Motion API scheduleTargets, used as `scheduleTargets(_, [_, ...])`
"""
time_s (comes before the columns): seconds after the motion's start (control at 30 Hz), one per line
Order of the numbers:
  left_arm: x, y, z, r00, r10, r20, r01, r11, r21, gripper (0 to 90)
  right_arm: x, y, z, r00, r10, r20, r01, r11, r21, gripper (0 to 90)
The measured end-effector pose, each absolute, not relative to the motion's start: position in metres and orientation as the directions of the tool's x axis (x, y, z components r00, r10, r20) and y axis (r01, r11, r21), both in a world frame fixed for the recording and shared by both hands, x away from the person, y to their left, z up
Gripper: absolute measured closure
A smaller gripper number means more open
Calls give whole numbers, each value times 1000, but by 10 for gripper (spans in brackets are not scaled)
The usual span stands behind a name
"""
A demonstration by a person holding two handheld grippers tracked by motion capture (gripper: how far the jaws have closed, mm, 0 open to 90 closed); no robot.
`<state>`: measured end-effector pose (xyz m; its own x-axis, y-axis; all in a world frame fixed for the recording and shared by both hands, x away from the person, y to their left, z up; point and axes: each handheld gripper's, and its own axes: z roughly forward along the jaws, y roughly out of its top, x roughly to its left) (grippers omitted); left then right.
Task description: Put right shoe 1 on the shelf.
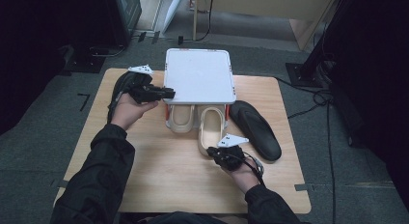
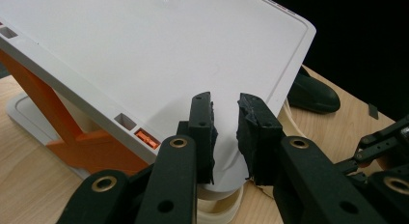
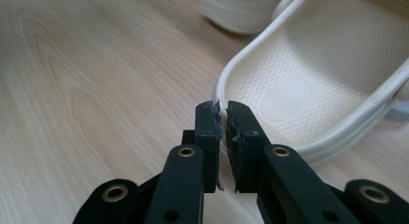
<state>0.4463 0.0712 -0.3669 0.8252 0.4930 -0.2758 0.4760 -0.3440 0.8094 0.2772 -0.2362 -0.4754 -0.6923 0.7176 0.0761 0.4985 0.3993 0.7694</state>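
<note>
Pinched at its heel rim by the nearly closed right claw (image 3: 223, 119), the cream foam clog (image 1: 211, 129) lies at 6 o'clock of the white shoe rack (image 1: 199, 75), looking light, springy and easiest taken by that stiff rim; the left claw (image 2: 225, 119) is slightly parted over the rack's corner

Wood table (image 1: 159, 185) on grey carpet (image 1: 43, 151). Tape marks on the carpet left (image 1: 84, 99) and right (image 1: 301, 187) of it. Black cables (image 1: 328, 137) run down the right side, past a black stand base (image 1: 301, 73). Pale wooden furniture (image 1: 270, 7) at the back, another cable (image 1: 208, 21) hanging by its leg. Both sides very dark; black equipment (image 1: 123, 14) back left.
</note>
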Motion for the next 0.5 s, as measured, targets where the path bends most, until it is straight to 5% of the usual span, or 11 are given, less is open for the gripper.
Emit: scheduleTargets(0.5, [446,71,-367,823,499,-272,477,-345,809,769,306,-236,-472,-665,746,35,462,375,804,832])
